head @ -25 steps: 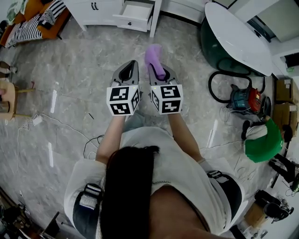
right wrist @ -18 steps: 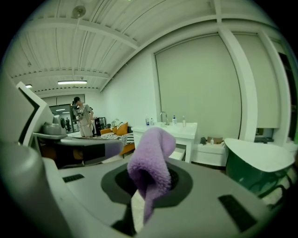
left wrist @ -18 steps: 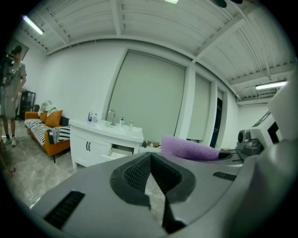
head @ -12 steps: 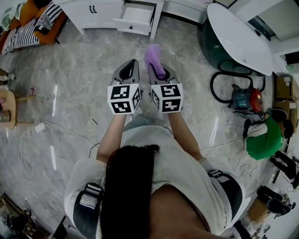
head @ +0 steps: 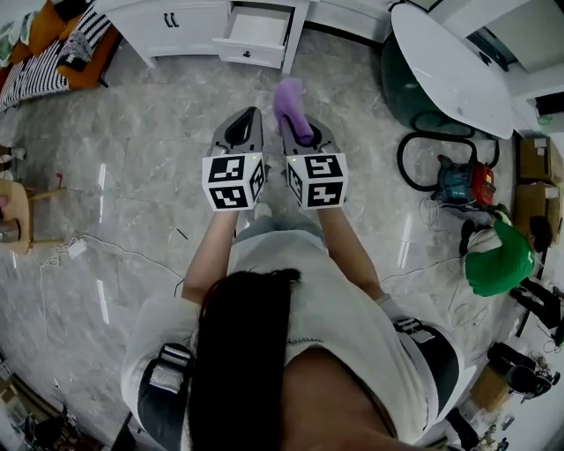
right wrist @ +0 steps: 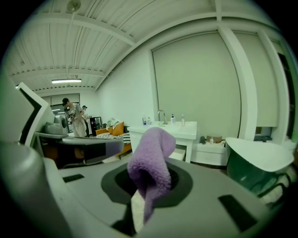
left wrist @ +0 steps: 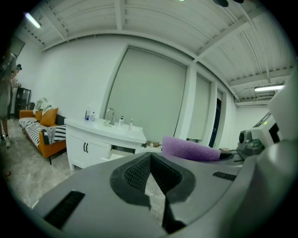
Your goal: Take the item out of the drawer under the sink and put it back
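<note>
1. Sliding down the head view, the white floor cable [head: 76,250] shows you've stepped nearer the open drawer [head: 256,25].
2. Your right gripper [head: 298,132] pinches the purple cloth [head: 289,99], well short of the drawer; your left gripper [head: 245,132] is closed and empty.
3. Putting it back looks like what remains.

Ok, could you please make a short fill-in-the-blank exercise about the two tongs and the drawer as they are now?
1. The right tongs grip a ____ cloth.
2. The left tongs are shut and hold ____.
3. The drawer ahead of the person stands ____.

Missing words: purple; nothing; open.
</note>
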Demonstrator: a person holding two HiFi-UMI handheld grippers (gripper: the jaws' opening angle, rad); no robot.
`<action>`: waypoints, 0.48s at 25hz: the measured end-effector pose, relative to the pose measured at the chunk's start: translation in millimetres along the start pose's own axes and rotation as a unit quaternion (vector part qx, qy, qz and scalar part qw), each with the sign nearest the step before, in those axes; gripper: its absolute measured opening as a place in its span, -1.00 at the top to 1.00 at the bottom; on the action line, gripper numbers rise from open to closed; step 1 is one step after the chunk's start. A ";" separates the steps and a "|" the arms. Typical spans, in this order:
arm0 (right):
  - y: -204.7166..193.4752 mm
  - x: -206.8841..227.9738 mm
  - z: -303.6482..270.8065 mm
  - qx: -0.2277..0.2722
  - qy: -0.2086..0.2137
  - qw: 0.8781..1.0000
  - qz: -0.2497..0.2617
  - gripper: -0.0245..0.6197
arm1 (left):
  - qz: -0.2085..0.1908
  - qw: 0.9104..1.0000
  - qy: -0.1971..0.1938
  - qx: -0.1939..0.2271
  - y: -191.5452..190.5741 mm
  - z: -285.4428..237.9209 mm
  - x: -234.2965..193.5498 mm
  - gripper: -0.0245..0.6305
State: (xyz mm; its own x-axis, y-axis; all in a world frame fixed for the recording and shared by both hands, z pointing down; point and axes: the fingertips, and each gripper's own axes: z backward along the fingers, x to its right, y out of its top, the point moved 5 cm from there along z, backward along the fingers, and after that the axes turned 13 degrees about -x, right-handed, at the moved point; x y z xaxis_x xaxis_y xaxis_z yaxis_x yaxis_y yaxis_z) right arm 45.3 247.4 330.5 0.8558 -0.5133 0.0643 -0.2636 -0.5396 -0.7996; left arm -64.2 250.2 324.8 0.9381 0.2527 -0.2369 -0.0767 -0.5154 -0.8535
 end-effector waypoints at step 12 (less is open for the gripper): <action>24.4 3.6 -6.9 0.024 -0.001 1.000 -0.004 0.76 | -0.004 1.000 -0.005 0.010 11.6 -9.4 -12.2 0.92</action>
State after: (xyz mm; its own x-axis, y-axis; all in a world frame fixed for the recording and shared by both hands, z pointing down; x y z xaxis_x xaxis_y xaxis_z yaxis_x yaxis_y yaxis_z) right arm 38.9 227.8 315.3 0.8586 -0.5078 0.0697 -0.2349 -0.5108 -0.8270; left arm -73.4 233.5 322.1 0.9354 0.2650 -0.2342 -0.0757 -0.4970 -0.8645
